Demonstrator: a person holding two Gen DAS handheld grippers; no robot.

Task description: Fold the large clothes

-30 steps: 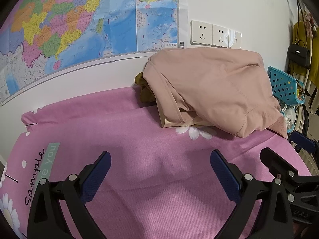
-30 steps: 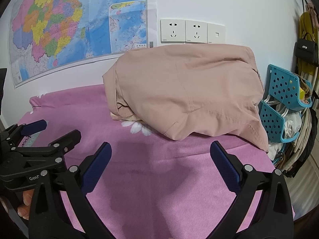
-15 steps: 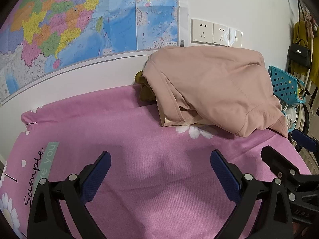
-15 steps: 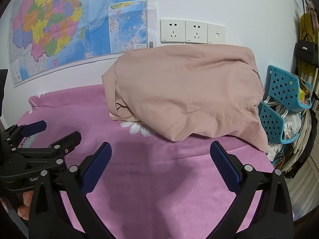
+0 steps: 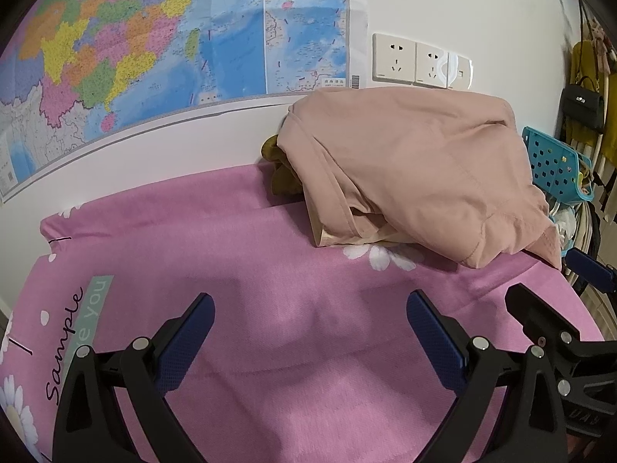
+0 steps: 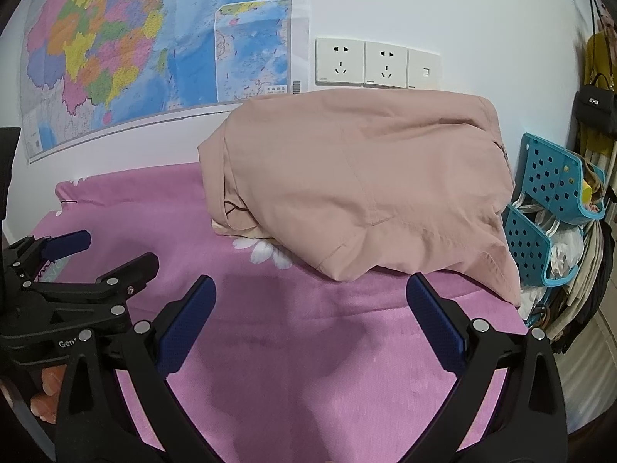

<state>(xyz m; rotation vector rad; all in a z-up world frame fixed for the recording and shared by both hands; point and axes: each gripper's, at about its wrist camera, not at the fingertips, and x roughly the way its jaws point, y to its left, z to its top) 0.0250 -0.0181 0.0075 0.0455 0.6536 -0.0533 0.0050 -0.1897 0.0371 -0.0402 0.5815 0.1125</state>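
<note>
Left wrist | left claw (image 5: 308, 318) agape | pink garment (image 5: 416, 169) heaped on bedsheet (image 5: 173, 247)

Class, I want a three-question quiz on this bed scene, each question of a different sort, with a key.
1. True or false: the left gripper grips the pink garment.
2. What colour is the bedsheet?
3. The blue baskets sit: A) beside the bed's right edge, B) under the map, C) on the garment.

Key: 1 false, both grippers, the right gripper too, have jaws open and empty. 2 pink. 3 A.
</note>
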